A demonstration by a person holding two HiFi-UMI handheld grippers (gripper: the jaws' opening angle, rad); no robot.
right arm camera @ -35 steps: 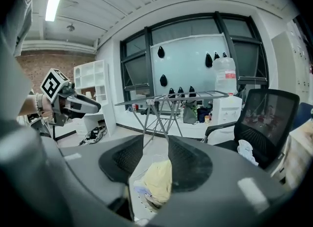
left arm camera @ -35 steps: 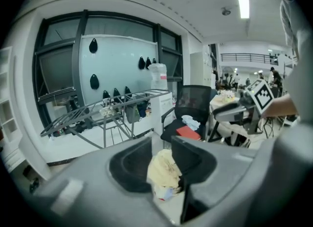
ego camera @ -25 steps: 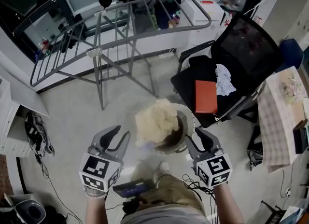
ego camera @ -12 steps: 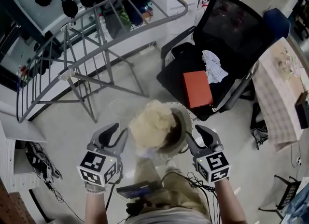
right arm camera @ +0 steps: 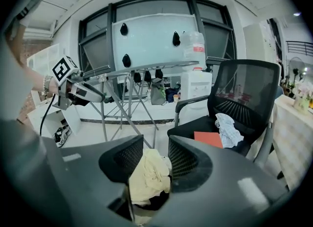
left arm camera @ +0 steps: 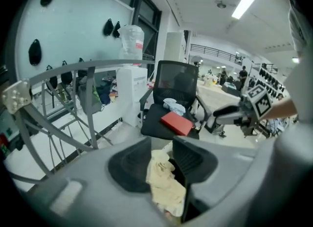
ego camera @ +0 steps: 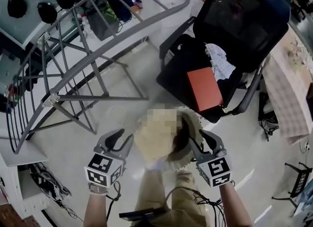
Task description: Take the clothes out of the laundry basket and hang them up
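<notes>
- A cream garment (right arm camera: 146, 172) lies bunched in the round laundry basket (ego camera: 180, 140) on the floor.
- The left gripper (ego camera: 126, 134) hangs just beside the basket's left side, its jaws opening with nothing pressed between them.
- The right gripper (ego camera: 196, 136) is at the basket's right rim, jaws apart and empty.
- A grey drying rack (ego camera: 51, 99) stands beyond on the left, and an office chair (ego camera: 234, 15) on the right.

Each hand carries a dark grey moulded-plastic two-jaw tool: the left gripper (ego camera: 124, 136) and the right gripper (ego camera: 198, 139). Both have curved jaws lined with black mesh-textured pads (right arm camera: 128, 158). The left jaws are opening, with nothing pinched between them. A white cube with black square markers (ego camera: 103, 168) caps each gripper. The person wears khaki trousers (ego camera: 161, 196), and thin black cables (ego camera: 191, 193) loop near the right forearm.
</notes>
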